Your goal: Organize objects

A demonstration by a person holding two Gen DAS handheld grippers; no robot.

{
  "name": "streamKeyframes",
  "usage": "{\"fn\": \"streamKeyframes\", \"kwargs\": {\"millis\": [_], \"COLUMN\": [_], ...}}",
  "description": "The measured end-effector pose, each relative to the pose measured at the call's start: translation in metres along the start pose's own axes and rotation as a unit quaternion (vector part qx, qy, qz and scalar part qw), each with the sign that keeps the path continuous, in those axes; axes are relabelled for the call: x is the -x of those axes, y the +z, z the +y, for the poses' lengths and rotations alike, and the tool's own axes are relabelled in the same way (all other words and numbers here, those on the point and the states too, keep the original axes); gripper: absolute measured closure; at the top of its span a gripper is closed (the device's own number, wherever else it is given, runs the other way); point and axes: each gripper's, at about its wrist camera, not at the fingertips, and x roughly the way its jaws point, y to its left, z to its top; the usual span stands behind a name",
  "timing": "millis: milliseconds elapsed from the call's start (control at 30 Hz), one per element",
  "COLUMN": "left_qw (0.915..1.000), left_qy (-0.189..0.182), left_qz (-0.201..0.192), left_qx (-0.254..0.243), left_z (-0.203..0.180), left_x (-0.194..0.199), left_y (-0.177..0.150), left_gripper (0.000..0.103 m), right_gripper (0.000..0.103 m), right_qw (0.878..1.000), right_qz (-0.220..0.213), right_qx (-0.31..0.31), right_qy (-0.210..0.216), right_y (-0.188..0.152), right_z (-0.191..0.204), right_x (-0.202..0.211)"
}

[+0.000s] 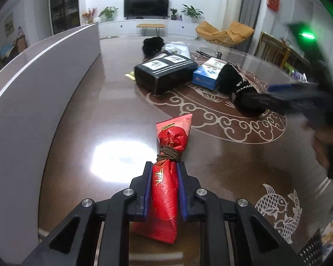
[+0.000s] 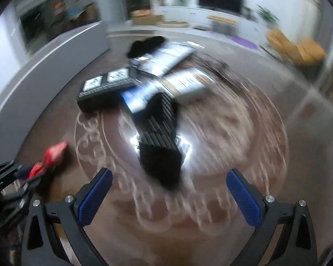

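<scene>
A red foil snack packet (image 1: 166,190), tied round its middle with a brown cord (image 1: 168,154), lies lengthwise on the glossy brown table (image 1: 100,115). My left gripper (image 1: 165,167) is shut on the packet's near half, its blue pads pressed on both sides. In the right wrist view, which is blurred, my right gripper (image 2: 169,178) stands wide open with nothing between its fingers, above a black ribbed object (image 2: 161,148) lying on the table's round pattern. The red packet (image 2: 53,155) and the left gripper show at the left edge there. The right gripper (image 1: 286,93) appears blurred at the right of the left wrist view.
A black box (image 1: 164,71) with white labels and a blue and white box (image 1: 207,73) lie toward the table's far side, with black bundles (image 1: 152,44) and papers behind them. A grey curved panel (image 1: 33,84) borders the table's left side. Fish motifs (image 1: 277,208) mark the near right.
</scene>
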Motion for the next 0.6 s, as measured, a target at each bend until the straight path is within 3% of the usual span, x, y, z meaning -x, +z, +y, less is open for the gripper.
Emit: {"fn": "streamKeyframes", "kwargs": {"millis": [33,100,133,433,600], "left_qw": [1.0000,0.9999,0.9998,0.9941,0.9871], "left_qy": [-0.003,-0.007,-0.010,-0.067,-0.074], "left_qz": [-0.004,-0.013,-0.020,-0.080,-0.121], "left_qx": [0.004,0.004,0.002,0.032,0.076], "left_z": [0.003,0.006,0.009,0.019,0.061], "left_x": [0.004,0.014,0.020,0.077,0.128], "left_y": [-0.002,-0.003,-0.004,0.000,0.018], "left_gripper": [0.083,0.083,0.083,0.083,0.083], "right_gripper": [0.010,0.038,0.066,0.067,0.067], "right_qw": [1.000,1.000,1.000,0.996,0.990], "right_qz": [0.004,0.018,0.031,-0.006,-0.035], "right_qx": [0.007,0.009,-0.001,-0.069,-0.055], "right_qy": [-0.004,-0.002,0.005,0.054,0.123], "right_y": [0.009,0.021,0.023,-0.022,0.011], "right_z": [0.003,0.004,0.001,-0.014,0.039], "right_x": [-0.008,-0.023,-0.029,0.050,0.082]}}
